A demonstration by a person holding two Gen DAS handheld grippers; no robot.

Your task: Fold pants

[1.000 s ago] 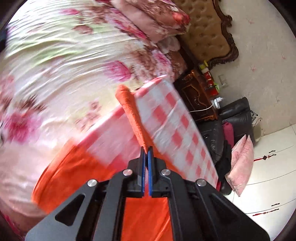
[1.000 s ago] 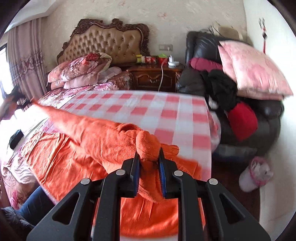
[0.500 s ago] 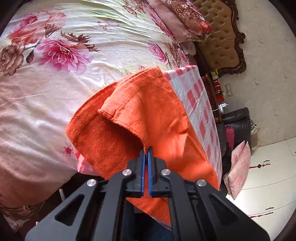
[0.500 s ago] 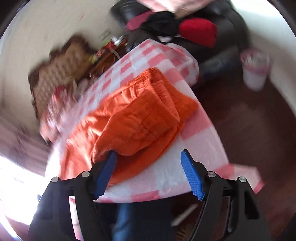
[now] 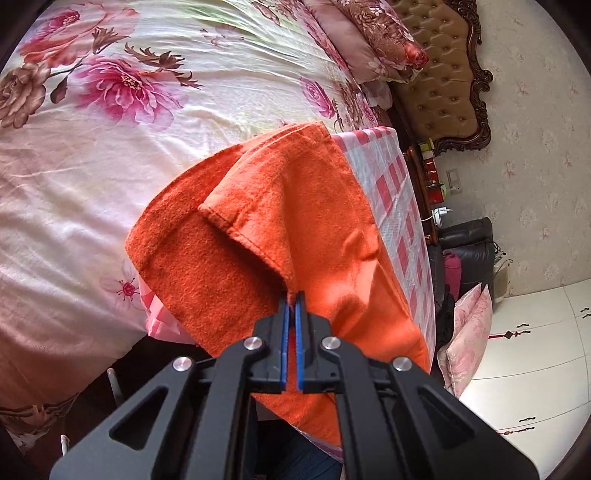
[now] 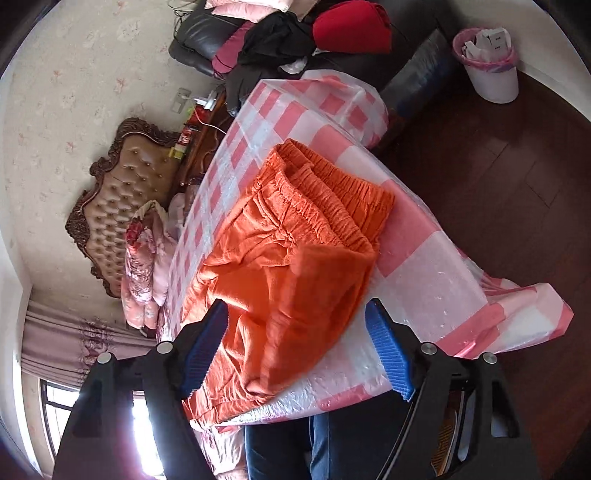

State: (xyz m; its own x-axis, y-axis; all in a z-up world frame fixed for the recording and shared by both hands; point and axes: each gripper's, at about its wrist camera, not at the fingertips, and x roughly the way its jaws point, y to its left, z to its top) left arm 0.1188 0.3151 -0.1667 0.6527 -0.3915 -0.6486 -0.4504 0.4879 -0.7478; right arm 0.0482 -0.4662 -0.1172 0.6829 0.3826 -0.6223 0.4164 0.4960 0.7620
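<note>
The orange pants (image 6: 291, 254) lie folded on a pink-and-white checked plastic cloth (image 6: 424, 266), elastic waistband toward the far right edge. In the left wrist view the pants (image 5: 266, 236) show a hem corner folded over. My left gripper (image 5: 291, 299) is shut on the pants' hem edge, the cloth pinched between its blue pads. My right gripper (image 6: 299, 325) is open and empty, hovering above the pants with its blue pads (image 6: 388, 350) spread wide on either side of the fabric.
A floral bedsheet (image 5: 147, 92) covers the bed to the left. A tufted headboard (image 6: 122, 199) and pillows (image 6: 144, 258) stand at the far end. A black sofa with clothes (image 6: 295, 33), a pink-lined bin (image 6: 487, 66) and dark wood floor (image 6: 517, 177) lie to the right.
My right gripper let go of the pants' bunched cloth, opened wide and rose above them. My left gripper carried the pant leg over, so the pants now lie folded.
</note>
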